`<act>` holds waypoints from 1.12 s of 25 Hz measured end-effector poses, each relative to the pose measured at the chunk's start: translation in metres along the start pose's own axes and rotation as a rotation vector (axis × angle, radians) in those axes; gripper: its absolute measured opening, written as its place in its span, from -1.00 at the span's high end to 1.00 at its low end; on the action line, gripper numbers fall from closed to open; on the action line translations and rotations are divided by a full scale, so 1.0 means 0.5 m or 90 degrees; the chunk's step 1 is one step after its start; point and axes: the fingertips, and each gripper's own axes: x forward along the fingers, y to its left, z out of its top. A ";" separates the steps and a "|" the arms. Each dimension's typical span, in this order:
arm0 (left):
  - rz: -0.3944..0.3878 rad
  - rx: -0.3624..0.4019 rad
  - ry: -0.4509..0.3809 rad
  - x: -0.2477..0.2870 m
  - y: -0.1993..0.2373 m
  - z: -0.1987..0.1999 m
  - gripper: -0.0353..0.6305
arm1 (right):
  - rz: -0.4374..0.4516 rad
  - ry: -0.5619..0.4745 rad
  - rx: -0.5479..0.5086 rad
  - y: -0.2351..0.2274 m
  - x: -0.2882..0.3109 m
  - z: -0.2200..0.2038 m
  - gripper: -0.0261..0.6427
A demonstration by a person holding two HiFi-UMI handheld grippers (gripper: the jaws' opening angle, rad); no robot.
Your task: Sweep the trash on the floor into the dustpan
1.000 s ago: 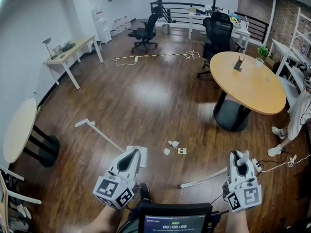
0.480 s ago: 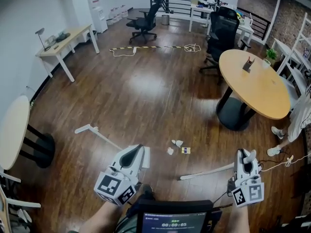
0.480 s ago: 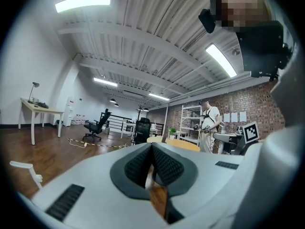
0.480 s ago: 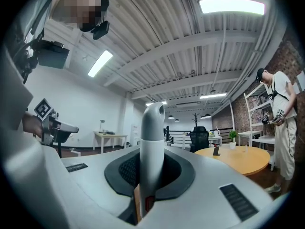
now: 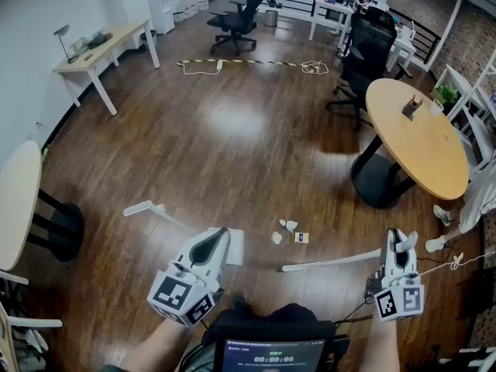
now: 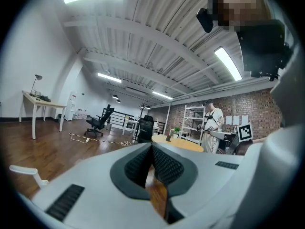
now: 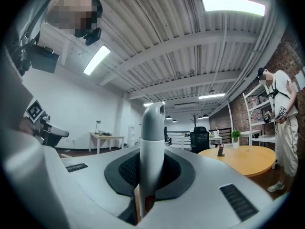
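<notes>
The trash is two crumpled white paper bits (image 5: 287,225) and a small yellow packet (image 5: 301,238) on the dark wood floor. A white dustpan (image 5: 235,246) lies left of them, its long handle (image 5: 167,217) running away to the left. My left gripper (image 5: 222,235) hangs right over the pan; its jaws look shut (image 6: 152,149) and nothing shows between the pads. My right gripper (image 5: 398,240) is shut on a white broom stick (image 5: 333,261), whose rounded top (image 7: 153,125) pokes out past the jaws. The stick's far end (image 5: 285,268) lies just below the trash.
At the right stand a round wooden table (image 5: 422,142) and a person (image 5: 474,200); a white cable (image 5: 453,263) trails on the floor there. Another round table (image 5: 14,200) sits at the left edge. A desk (image 5: 99,49), office chairs (image 5: 364,49) and a floor cable (image 5: 248,63) are farther off.
The broom stick's far end has swung closer to the trash as my right gripper shifted right. The left gripper stays over the dustpan. My head view has shifted a little.
</notes>
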 end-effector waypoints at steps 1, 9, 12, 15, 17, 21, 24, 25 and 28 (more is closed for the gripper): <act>0.003 -0.004 0.003 0.007 0.006 -0.001 0.87 | 0.010 0.001 0.000 0.004 0.017 -0.002 0.77; 0.076 0.007 0.011 0.081 0.039 -0.008 0.87 | 0.099 0.002 0.014 -0.016 0.156 -0.057 0.77; 0.124 -0.010 0.008 0.107 0.027 -0.008 0.87 | 0.143 0.009 0.026 -0.038 0.191 -0.073 0.77; 0.153 -0.025 0.003 0.142 0.000 -0.005 0.87 | 0.185 0.008 0.033 -0.065 0.222 -0.077 0.77; 0.168 -0.028 -0.004 0.160 -0.014 -0.010 0.87 | 0.214 0.009 0.037 -0.078 0.242 -0.089 0.77; 0.198 -0.019 -0.017 0.194 -0.014 -0.027 0.87 | 0.268 0.011 0.045 -0.090 0.296 -0.123 0.77; 0.227 -0.032 -0.009 0.228 -0.005 -0.058 0.87 | 0.307 0.021 0.038 -0.098 0.338 -0.154 0.77; 0.238 -0.038 -0.005 0.235 -0.002 -0.069 0.87 | 0.319 0.026 0.035 -0.096 0.350 -0.168 0.77; 0.266 -0.048 0.003 0.247 0.002 -0.101 0.87 | 0.351 0.040 0.032 -0.085 0.378 -0.213 0.77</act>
